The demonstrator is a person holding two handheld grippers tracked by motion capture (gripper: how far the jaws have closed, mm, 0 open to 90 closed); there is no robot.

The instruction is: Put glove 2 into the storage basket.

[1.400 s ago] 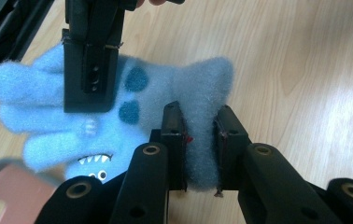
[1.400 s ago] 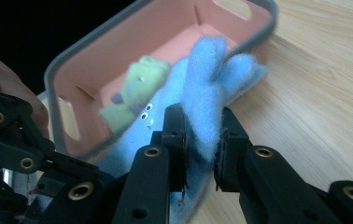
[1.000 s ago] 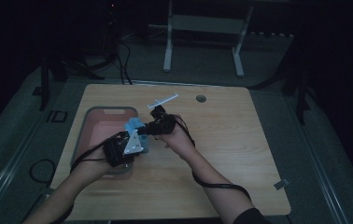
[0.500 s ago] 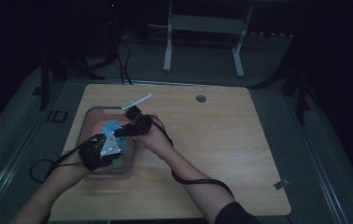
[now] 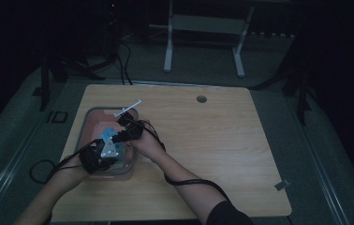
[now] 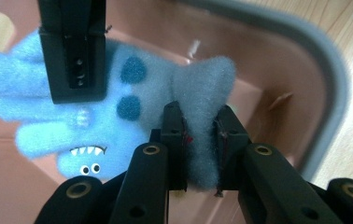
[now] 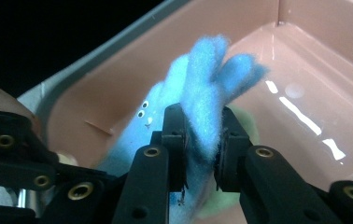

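Left gripper (image 6: 198, 140) jaws clenched on blue felt toy (image 6: 118, 116); right gripper (image 7: 201, 140) jaws clenched on the toy's other end; toy held stretched over pink bin (image 5: 90, 123) at desk (image 5: 222, 140) left side.

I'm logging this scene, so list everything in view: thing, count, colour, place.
plush toy: one, blue with dark spots, held over the tub by both claws
tub: one, pink with grey rim, left part of the table
table: one, light wood, centre
hole cover: one, grey, far side of the table
tape scrap: one, grey, near right corner
left claw: one, black, shut on the toy
right claw: one, black, shut on the toy
forearms: two, from the bottom edge
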